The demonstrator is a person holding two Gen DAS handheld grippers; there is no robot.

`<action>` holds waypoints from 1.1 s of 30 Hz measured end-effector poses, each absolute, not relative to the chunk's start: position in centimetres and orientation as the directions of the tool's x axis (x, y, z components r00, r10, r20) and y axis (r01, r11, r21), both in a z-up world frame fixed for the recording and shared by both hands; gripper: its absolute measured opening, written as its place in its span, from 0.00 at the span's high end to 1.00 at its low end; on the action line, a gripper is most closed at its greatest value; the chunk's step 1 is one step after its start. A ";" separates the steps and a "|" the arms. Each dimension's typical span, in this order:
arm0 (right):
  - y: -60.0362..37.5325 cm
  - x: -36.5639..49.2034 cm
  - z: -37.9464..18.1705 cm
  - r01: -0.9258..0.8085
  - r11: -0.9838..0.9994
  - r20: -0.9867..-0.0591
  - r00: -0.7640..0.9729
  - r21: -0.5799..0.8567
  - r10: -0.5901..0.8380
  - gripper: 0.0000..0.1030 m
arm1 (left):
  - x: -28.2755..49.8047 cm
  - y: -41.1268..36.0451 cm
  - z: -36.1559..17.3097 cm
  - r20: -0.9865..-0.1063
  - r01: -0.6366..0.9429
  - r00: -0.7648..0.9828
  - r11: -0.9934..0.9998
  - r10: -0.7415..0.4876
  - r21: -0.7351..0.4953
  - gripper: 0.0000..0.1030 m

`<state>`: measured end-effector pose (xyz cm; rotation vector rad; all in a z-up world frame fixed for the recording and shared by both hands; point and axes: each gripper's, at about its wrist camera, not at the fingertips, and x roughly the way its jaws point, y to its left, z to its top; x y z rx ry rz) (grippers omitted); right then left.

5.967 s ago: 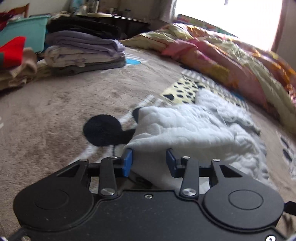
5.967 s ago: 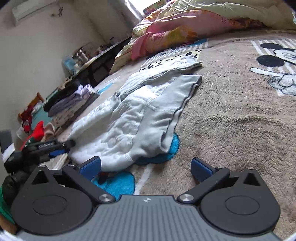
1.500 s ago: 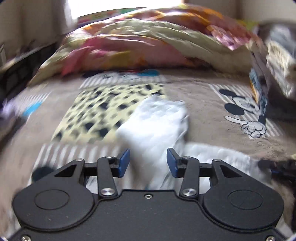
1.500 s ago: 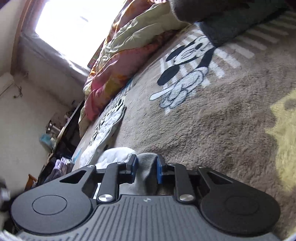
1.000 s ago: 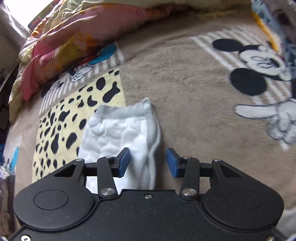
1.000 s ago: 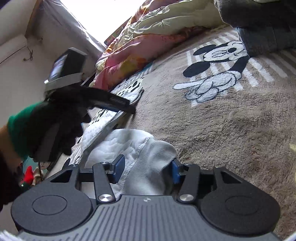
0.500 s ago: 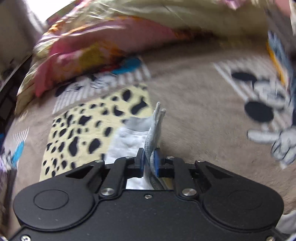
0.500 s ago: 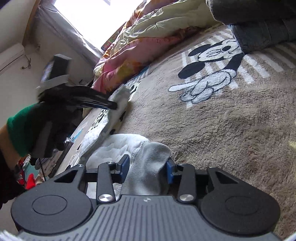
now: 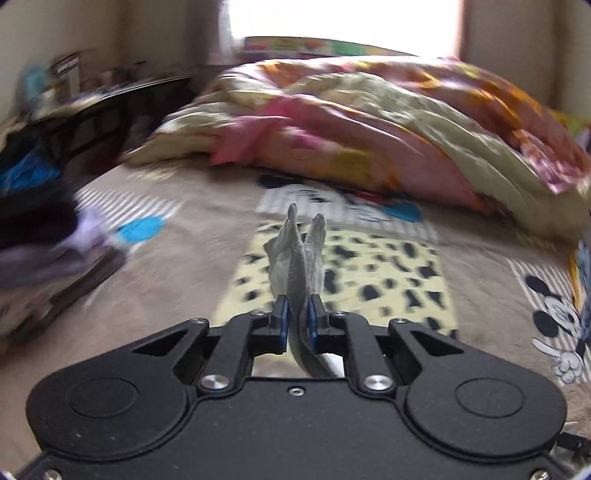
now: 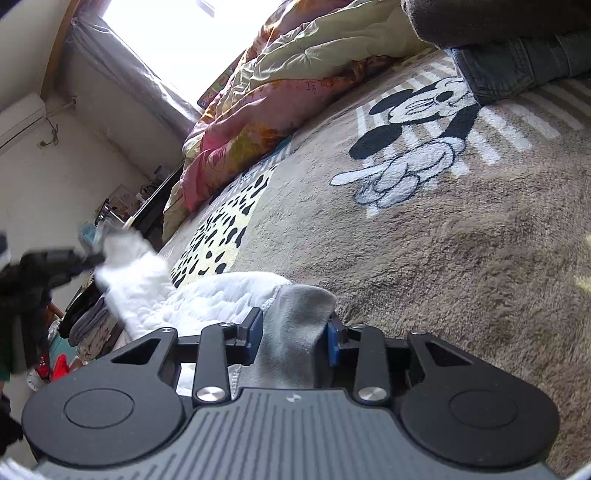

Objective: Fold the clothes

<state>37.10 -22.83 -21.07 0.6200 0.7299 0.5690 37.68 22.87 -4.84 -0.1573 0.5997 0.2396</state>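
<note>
The bed, under its cartoon-mouse blanket, is carrying the white garment near its middle. The left hand-held gripper is clamping the grey cuff and lifting it; the right hand-held gripper is straddling the waistband, apart. Judged: mid-fold, needing the lifted end carried over. No legible writing.

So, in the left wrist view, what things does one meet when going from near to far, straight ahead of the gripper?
Left gripper shut on the grey garment → yellow spotted patch of the blanket → striped patch with blue → rumpled pink and yellow quilt → bright window.
</note>
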 end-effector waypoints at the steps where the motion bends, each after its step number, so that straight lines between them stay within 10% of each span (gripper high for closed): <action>1: -22.8 37.1 -21.1 -0.254 0.683 -0.430 0.616 0.685 0.660 0.68 | 36.6 24.2 -5.9 -0.571 -0.294 0.800 0.950 0.183 -0.108 0.90; 4: -22.8 37.2 -21.2 -0.250 0.687 -0.433 0.619 0.683 0.655 0.70 | 34.6 28.1 -10.5 -0.629 -0.382 0.751 0.910 0.202 -0.164 0.90; 8: -22.9 37.5 -21.3 -0.240 0.682 -0.432 0.620 0.691 0.655 0.71 | 32.5 30.8 -14.8 -0.692 -0.462 0.701 0.849 0.173 -0.255 0.56; 16: -22.7 38.4 -21.3 -0.235 0.670 -0.432 0.607 0.704 0.667 0.71 | 34.5 33.1 -14.6 -0.712 -0.514 0.681 0.804 0.171 -0.298 0.57; 19: -21.5 38.8 -20.9 -0.294 0.678 -0.456 0.557 0.673 0.694 0.91 | 35.4 31.6 -13.9 -0.716 -0.422 0.678 0.886 0.168 -0.191 0.88; 22: -20.9 37.9 -19.5 -0.324 0.717 -0.432 0.623 0.617 0.653 0.91 | 34.8 30.9 -11.9 -0.619 -0.366 0.765 0.911 0.179 -0.189 0.88; 27: -22.3 37.6 -18.8 -0.285 0.745 -0.406 0.695 0.602 0.594 0.91 | 37.2 31.0 -12.7 -0.657 -0.385 0.722 0.915 0.217 -0.120 0.86; 33: -21.6 38.3 -19.9 -0.221 0.808 -0.518 0.669 0.546 0.533 0.85 | 36.5 28.3 -12.5 -0.682 -0.408 0.631 0.906 0.370 0.115 0.57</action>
